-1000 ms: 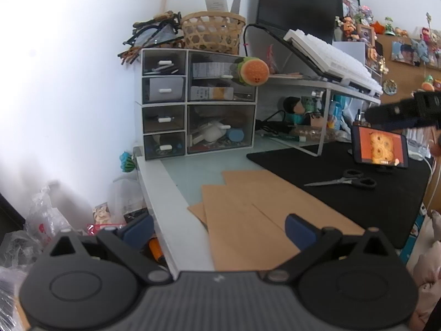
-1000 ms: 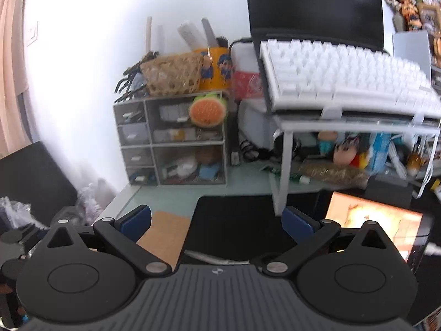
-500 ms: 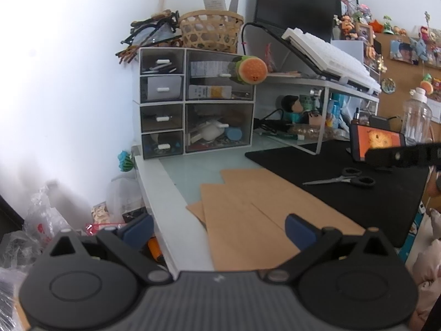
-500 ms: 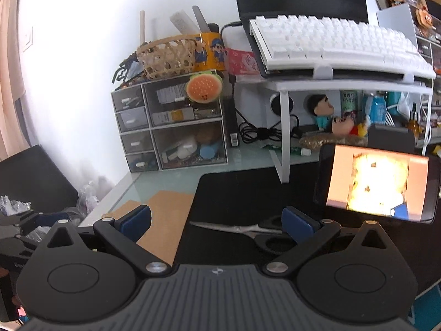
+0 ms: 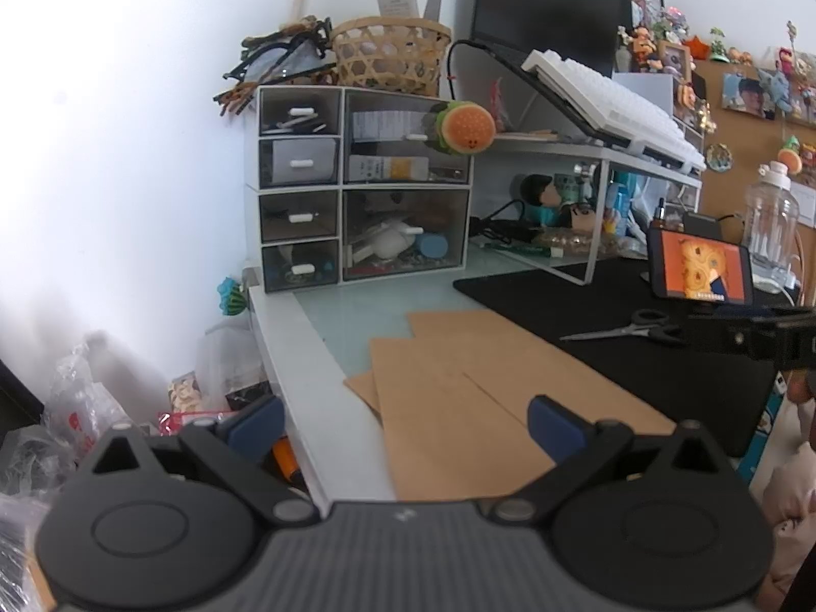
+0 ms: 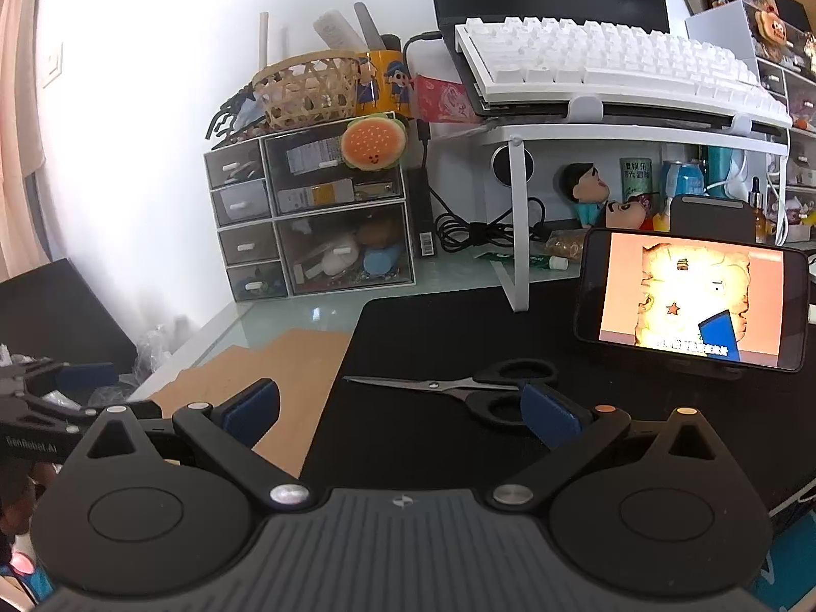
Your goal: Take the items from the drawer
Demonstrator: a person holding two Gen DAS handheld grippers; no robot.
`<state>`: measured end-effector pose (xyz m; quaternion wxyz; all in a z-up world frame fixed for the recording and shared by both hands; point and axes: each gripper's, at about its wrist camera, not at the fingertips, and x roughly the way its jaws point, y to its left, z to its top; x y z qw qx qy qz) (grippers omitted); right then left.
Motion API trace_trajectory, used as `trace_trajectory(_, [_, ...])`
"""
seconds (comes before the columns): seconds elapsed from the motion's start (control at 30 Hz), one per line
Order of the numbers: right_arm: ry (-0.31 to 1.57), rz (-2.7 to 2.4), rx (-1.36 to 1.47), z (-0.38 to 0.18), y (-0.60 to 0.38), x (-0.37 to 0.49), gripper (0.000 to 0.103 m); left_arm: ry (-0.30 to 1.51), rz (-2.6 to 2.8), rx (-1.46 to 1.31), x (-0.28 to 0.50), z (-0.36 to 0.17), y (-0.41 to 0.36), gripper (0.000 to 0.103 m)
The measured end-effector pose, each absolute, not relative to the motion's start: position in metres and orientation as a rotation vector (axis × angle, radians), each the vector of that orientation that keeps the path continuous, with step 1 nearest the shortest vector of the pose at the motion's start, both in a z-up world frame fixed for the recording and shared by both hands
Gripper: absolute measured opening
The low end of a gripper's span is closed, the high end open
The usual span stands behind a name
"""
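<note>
My left claw [image 5: 405,428] and right claw [image 6: 400,408] both hang released, blue rubbery pads spread, empty. Flat brown cardboard sheet [image 5: 459,387] lies under the left. At eleven o'clock on the glass surface [image 6: 316,313] stands the boxy clear-plastic drawer unit [image 5: 357,183], drawers closed.

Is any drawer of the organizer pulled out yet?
No. All the drawer organizer fronts sit flush; both the left gripper and right gripper are open, empty.

Scissors [image 6: 459,387] lie mid-frame on the black mat [image 6: 433,326]; a lit phone [image 6: 691,298] stands right; a white keyboard [image 6: 612,61] sits upper right.
</note>
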<state>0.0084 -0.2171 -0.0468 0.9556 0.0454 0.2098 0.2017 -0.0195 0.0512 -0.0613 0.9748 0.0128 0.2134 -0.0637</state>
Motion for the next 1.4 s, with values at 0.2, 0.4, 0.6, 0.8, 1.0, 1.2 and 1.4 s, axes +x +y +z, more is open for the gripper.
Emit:
trace_trajectory(0.2, [0.402,0.399,0.098,-0.050,-0.224,0.004,0.103,0.431,-0.123,0.028,-0.018,-0.061,0.050,0.103])
trace_trajectory(0.4, [0.387,0.389,0.105,-0.050,-0.231,0.000,0.103,0.431,-0.119,0.034,-0.018,-0.061,0.049,0.103])
trace_trajectory(0.6, [0.373,0.386,0.101,-0.050,-0.232,-0.004,0.103,0.432,-0.116,0.031,-0.018,-0.061,0.050,0.103])
trace_trajectory(0.8, [0.380,0.394,0.132,-0.051,-0.236,-0.003,0.103,0.432,-0.118,0.017,-0.017,-0.061,0.052,0.103])
trace_trajectory(1.0, [0.375,0.413,0.113,-0.053,-0.232,-0.007,0.103,0.432,-0.115,0.017,-0.017,-0.061,0.052,0.103])
trace_trajectory(1.2, [0.375,0.437,0.107,-0.054,-0.229,-0.010,0.103,0.432,-0.118,0.020,-0.017,-0.061,0.053,0.103])
trace_trajectory(1.4, [0.372,0.449,0.105,-0.055,-0.228,-0.011,0.103,0.430,-0.115,0.025,-0.017,-0.061,0.053,0.103])
